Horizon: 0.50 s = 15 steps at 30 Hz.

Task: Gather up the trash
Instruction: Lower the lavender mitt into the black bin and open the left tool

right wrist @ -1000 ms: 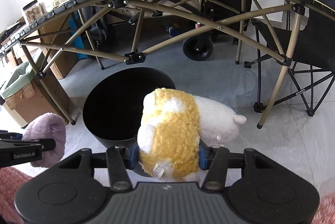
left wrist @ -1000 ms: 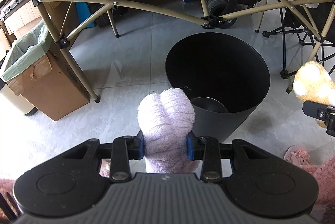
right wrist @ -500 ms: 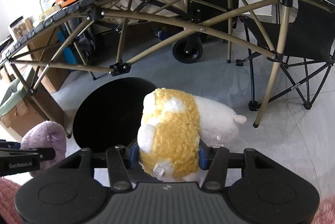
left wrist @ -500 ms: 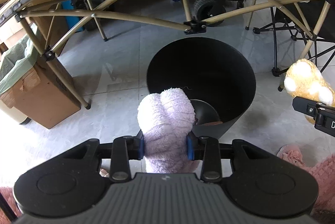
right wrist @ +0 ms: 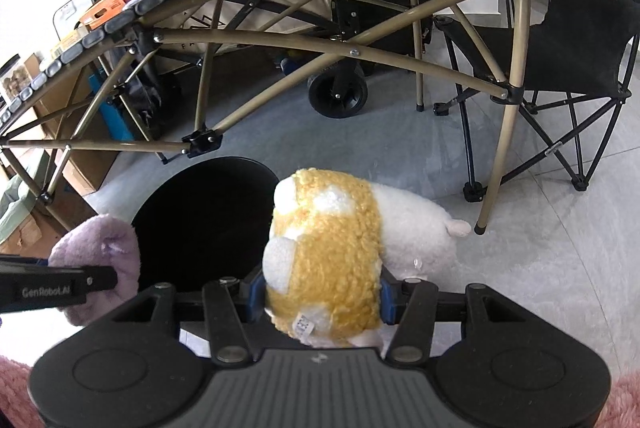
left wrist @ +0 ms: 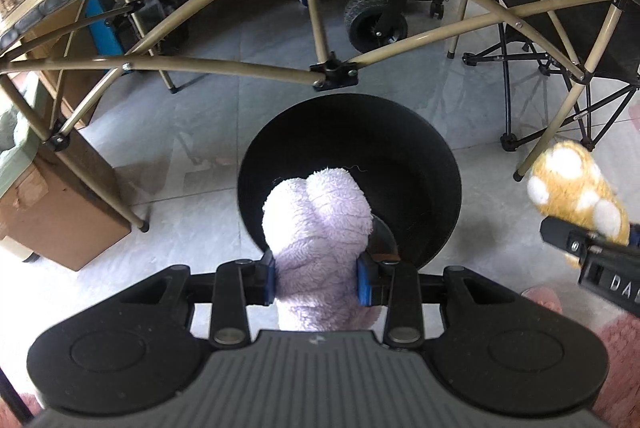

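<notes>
A round black bin (left wrist: 348, 132) stands open on the grey tiled floor, also seen in the right wrist view as the bin (right wrist: 200, 212). My left gripper (left wrist: 316, 278) is shut on a fluffy lilac plush toy (left wrist: 320, 224), held above the bin's near rim. That lilac toy (right wrist: 100, 248) shows at the left in the right wrist view. My right gripper (right wrist: 318, 298) is shut on a yellow and white plush toy (right wrist: 332, 256), to the right of the bin. The same yellow toy (left wrist: 572, 192) appears at the right edge of the left wrist view.
A folding table frame (left wrist: 332, 72) with tan legs spans the floor just behind the bin. A lined cardboard box (left wrist: 52, 204) sits at the left, a black folding chair (right wrist: 568, 40) at the right, a wheeled cart (right wrist: 338, 94) behind. Pink fluffy fabric (left wrist: 620, 344) lies at the lower right.
Both grippers have shifted over the floor, so the bin now lies more centred under the lilac toy. The yellow toy sits nearer the bin's right side. Both grips are unchanged.
</notes>
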Tool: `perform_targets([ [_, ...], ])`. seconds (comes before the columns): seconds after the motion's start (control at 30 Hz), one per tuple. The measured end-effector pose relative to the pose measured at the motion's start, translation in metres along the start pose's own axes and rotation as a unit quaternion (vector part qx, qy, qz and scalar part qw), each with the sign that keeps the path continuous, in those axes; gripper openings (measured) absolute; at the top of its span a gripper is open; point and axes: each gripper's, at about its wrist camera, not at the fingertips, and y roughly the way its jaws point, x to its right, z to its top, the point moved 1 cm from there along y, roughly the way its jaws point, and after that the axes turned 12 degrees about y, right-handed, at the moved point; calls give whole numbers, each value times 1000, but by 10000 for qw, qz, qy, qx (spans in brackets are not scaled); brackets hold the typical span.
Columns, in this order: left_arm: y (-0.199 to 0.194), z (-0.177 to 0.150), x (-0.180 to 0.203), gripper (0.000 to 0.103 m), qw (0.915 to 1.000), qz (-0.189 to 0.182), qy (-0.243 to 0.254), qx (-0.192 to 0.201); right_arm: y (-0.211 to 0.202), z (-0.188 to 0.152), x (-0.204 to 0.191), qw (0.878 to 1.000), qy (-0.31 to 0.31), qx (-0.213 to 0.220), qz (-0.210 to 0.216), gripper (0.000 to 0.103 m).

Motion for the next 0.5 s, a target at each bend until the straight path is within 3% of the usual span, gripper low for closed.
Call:
perform_targets([
  [0.5,35,39,12,36,9996,-181,71,-217,11,10,5,9998,172,-8,-108,51],
])
